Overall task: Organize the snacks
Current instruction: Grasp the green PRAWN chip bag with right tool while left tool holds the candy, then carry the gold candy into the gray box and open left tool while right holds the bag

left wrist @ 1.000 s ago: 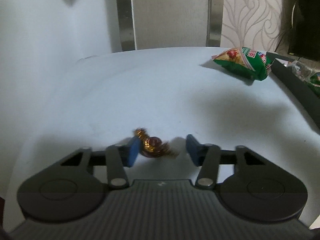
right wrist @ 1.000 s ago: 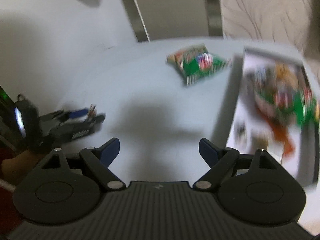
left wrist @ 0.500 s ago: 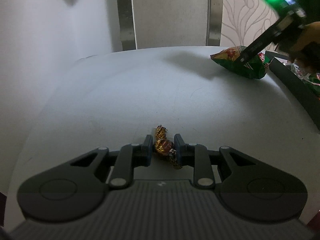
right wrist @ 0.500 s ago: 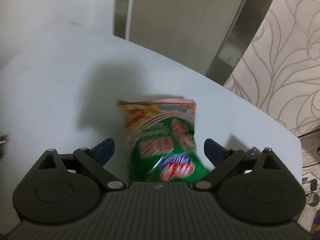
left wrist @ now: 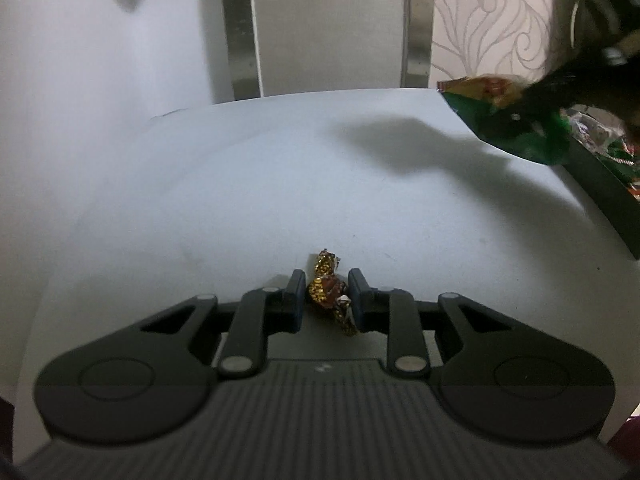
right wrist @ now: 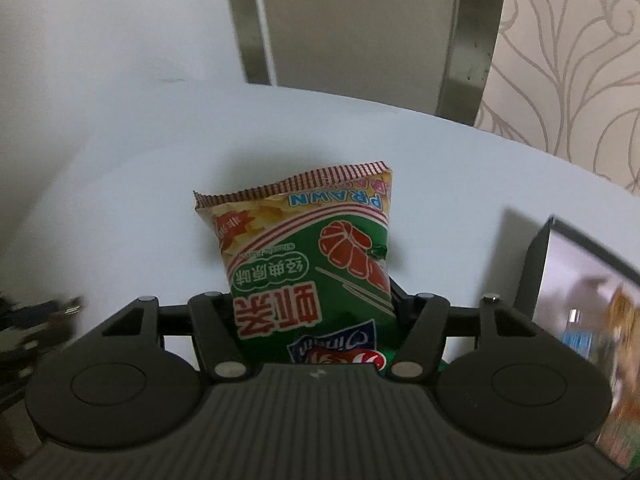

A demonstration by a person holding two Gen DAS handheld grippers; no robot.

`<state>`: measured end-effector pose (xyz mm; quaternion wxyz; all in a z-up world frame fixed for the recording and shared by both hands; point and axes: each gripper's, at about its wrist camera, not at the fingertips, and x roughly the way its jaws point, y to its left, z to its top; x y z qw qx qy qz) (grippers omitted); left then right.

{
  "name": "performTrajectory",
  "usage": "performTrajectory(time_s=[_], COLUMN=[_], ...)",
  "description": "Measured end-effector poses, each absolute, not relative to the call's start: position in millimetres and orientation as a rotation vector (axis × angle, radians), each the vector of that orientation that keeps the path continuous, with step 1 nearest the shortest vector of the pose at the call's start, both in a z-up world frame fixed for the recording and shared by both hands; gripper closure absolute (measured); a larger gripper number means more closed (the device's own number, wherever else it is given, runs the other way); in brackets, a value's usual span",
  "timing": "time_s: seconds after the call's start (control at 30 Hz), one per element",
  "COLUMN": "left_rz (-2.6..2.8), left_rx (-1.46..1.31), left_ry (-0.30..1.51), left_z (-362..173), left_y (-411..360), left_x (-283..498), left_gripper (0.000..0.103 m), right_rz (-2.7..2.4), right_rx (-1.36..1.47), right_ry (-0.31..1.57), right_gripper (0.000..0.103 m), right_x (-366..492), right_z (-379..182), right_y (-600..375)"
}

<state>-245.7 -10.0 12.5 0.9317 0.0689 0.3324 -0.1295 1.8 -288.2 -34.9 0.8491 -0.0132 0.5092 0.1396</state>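
Left wrist: left gripper (left wrist: 327,294) clamps candy (left wrist: 329,289) | right gripper (right wrist: 310,304) closing, squeezes prawn-cracker bag (right wrist: 308,252) | tray (right wrist: 534,264) beside

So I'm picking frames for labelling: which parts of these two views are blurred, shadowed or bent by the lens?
Left wrist view: the gold-wrapped candy is sharp; the prawn cracker bag and the right gripper over it are motion-smeared at the top right, casting a broad shadow on the white table, whose edge the fisheye bows. Right wrist view: the bag's print is crisp; the tray at the right edge is blurred.
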Motion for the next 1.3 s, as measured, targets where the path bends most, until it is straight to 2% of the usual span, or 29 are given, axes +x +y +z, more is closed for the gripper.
performTrajectory(time_s=[0.67, 0.97, 1.3], left_rz=[-0.362, -0.417, -0.521], left_rx=[0.216, 0.236, 0.243], left_ry=[0.712, 0.648, 0.524], left_z=[20, 44, 95], left_y=[-44, -72, -136], left_x=[-172, -154, -145], left_gripper=[0.078, 0.078, 0.077], right_rz=[0.273, 0.233, 0.145], right_rx=[0.158, 0.260, 0.303], right_ry=[1.064, 1.016, 0.941], right_gripper=[0.035, 0.035, 0.035], right_x=[-183, -216, -241], right_z=[-3, 17, 42], right_y=[-246, -256, -292])
